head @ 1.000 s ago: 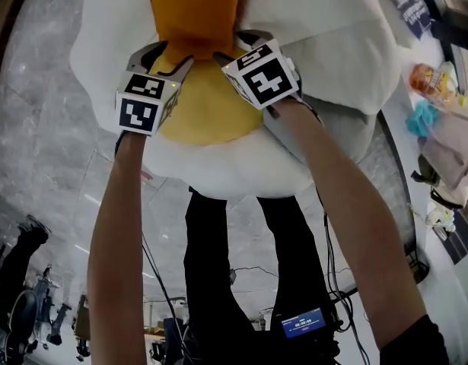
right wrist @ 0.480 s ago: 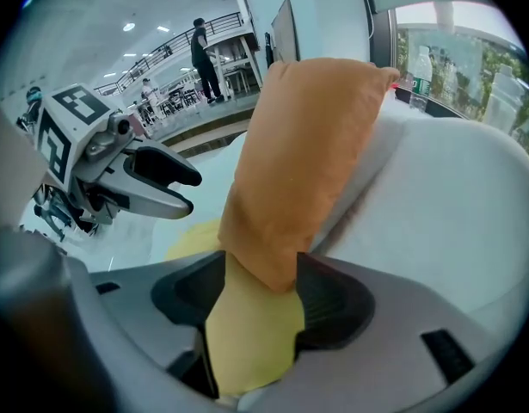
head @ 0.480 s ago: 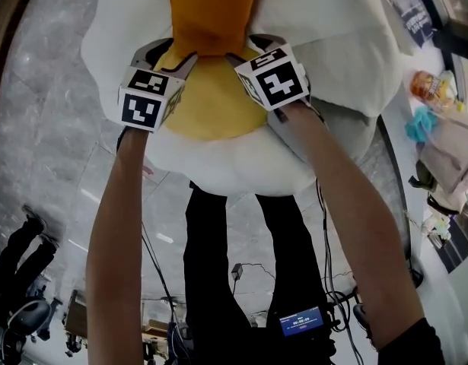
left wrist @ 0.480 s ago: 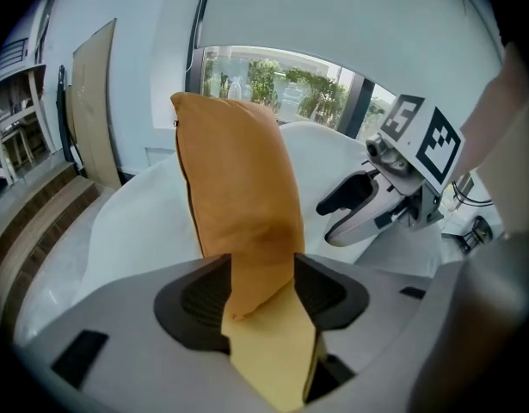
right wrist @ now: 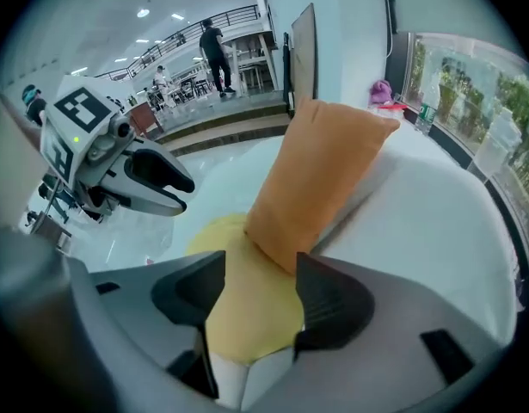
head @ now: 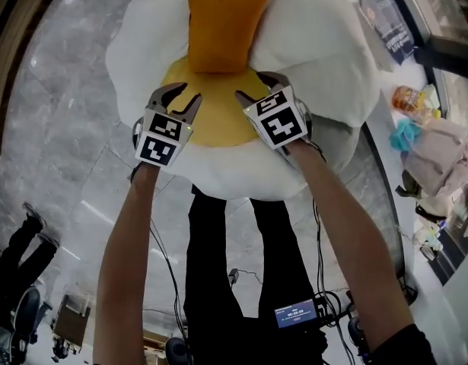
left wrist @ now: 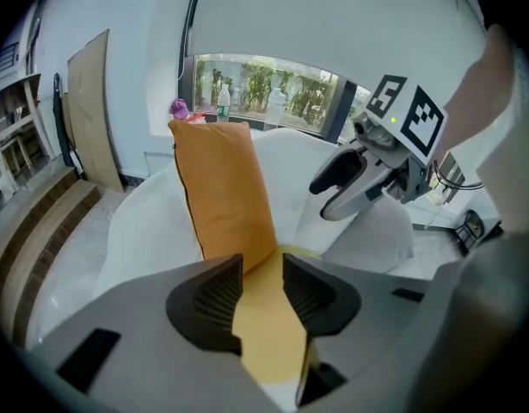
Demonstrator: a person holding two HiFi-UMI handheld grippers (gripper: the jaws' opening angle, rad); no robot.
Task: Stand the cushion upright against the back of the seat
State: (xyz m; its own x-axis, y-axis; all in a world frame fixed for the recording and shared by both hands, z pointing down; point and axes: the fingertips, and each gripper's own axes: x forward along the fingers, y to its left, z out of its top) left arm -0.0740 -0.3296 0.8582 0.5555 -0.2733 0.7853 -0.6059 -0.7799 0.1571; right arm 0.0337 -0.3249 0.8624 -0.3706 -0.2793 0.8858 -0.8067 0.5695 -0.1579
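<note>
The orange cushion (head: 224, 21) stands on end on the yellow middle (head: 218, 124) of a white egg-shaped seat (head: 317, 44), leaning on its white back. It also shows in the left gripper view as the cushion (left wrist: 223, 188) and in the right gripper view as the cushion (right wrist: 320, 166). My left gripper (head: 180, 97) hovers just short of the cushion's lower left corner, its jaws closing with nothing between them. My right gripper (head: 259, 88) hangs off the lower right corner, open and empty. Neither touches the cushion. Each shows in the other's view: right gripper (left wrist: 341, 188), left gripper (right wrist: 165, 183).
A side surface at the right holds an orange packet (head: 409, 97), a teal cloth (head: 407, 134) and a beige bag (head: 443, 154). Grey marble floor (head: 58, 128) surrounds the seat. Steps (right wrist: 221, 127) with people lie beyond. Bottles stand on a window sill (left wrist: 247, 101).
Both grippers have drawn back from the cushion's bottom edge toward me and risen. The cushion stays standing by itself. The left jaws have narrowed.
</note>
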